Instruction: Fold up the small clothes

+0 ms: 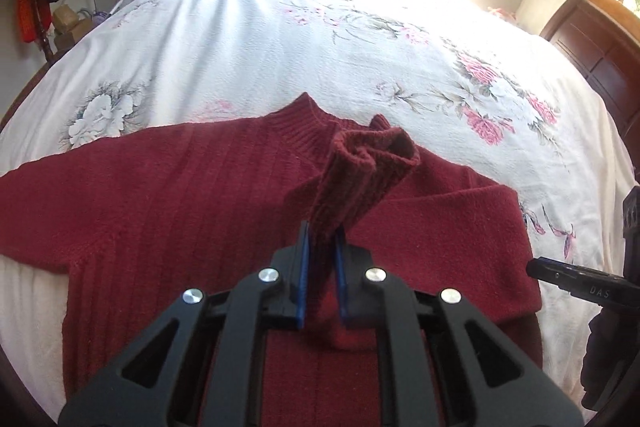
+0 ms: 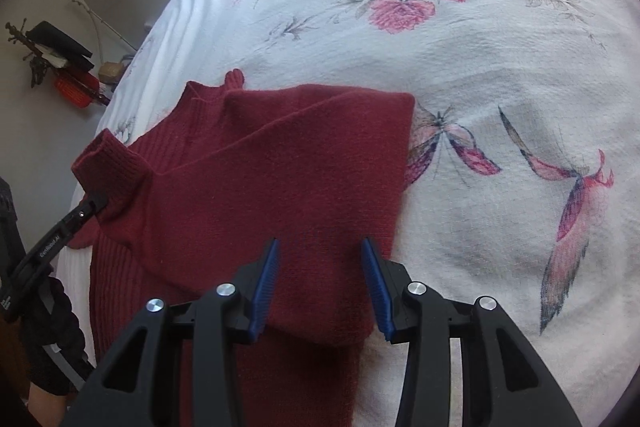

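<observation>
A dark red knitted sweater [image 1: 168, 195] lies flat on the floral bedspread [image 1: 248, 39], collar pointing away from me. Its right sleeve is folded across the body. My left gripper [image 1: 322, 231] is shut on the ribbed cuff [image 1: 372, 155] of that sleeve and holds it up above the chest. In the right wrist view the same sweater [image 2: 280, 167] shows its folded right side, and the cuff [image 2: 110, 163] is pinched by the left gripper [image 2: 94, 205] at the left edge. My right gripper [image 2: 320, 247] hovers open over the sweater's lower right part, nothing between its blue pads.
The white bedspread [image 2: 480, 67] with pink flowers and butterflies stretches far and right of the sweater. A dark wooden headboard [image 1: 592, 55] stands at the right. A clothes rack with a red item [image 1: 30, 15] stands by the wall at the left. A gloved hand [image 2: 52, 327] holds the left gripper.
</observation>
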{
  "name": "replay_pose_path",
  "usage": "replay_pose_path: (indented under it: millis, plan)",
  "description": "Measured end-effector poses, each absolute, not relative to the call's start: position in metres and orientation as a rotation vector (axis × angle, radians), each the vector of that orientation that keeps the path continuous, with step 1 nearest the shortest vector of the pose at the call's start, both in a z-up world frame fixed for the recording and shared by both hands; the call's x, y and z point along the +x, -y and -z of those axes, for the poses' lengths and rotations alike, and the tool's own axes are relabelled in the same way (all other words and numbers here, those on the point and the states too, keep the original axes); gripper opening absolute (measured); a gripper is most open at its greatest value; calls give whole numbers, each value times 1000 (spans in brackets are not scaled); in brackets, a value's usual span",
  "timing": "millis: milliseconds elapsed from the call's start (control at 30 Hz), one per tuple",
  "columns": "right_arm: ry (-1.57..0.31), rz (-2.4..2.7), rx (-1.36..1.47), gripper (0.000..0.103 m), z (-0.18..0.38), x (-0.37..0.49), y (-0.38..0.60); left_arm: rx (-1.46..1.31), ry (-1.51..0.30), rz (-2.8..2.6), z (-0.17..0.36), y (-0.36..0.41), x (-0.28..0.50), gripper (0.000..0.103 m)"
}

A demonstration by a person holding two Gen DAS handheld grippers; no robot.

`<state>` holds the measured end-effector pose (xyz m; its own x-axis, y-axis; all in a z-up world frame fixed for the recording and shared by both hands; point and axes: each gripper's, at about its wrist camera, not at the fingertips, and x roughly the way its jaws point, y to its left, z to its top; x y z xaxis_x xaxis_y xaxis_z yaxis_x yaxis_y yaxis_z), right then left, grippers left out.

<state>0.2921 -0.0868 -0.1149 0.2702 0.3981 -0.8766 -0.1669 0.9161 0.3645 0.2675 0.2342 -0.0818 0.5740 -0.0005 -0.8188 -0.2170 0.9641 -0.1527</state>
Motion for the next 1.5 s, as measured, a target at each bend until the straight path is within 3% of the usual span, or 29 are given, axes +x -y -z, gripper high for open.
replay_pose_path:
  millis: [200, 467, 533, 567, 767, 867, 967, 1000, 1300, 1500]
  plan:
    - [-1278, -380, 97, 47, 128, 289, 63, -343, -1018, -291, 109, -297, 256, 26]
    - [-1266, -396, 138, 48, 123, 291, 68, -374, -1024, -340, 116, -317, 233, 29]
    - [-1253, -416, 175, 48, 117, 290, 70, -354, -1004, -315, 110, -306, 235, 45]
    - [-1252, -425, 186, 48, 116, 290, 70, -343, -995, -304, 108, -300, 236, 47]
    - [-1266, -439, 155, 48, 117, 289, 55, -307, -951, -274, 95, -278, 248, 50]
    - [-1259, -464, 138, 48, 115, 287, 46, -372, -838, -248, 69, -280, 234, 48]
    - [-1262, -466, 129, 48, 116, 287, 43, -342, -768, -208, 45, -273, 228, 53]
    - [-1267, -464, 127, 48, 119, 287, 42, -335, -779, -182, 44, -270, 230, 59]
    - [-1299, -447, 108, 48, 133, 289, 38, -359, -1053, -218, 129, -280, 260, 60]
    - [-1323, -451, 143, 48, 145, 292, 42, -308, -1093, -241, 160, -279, 266, 62]
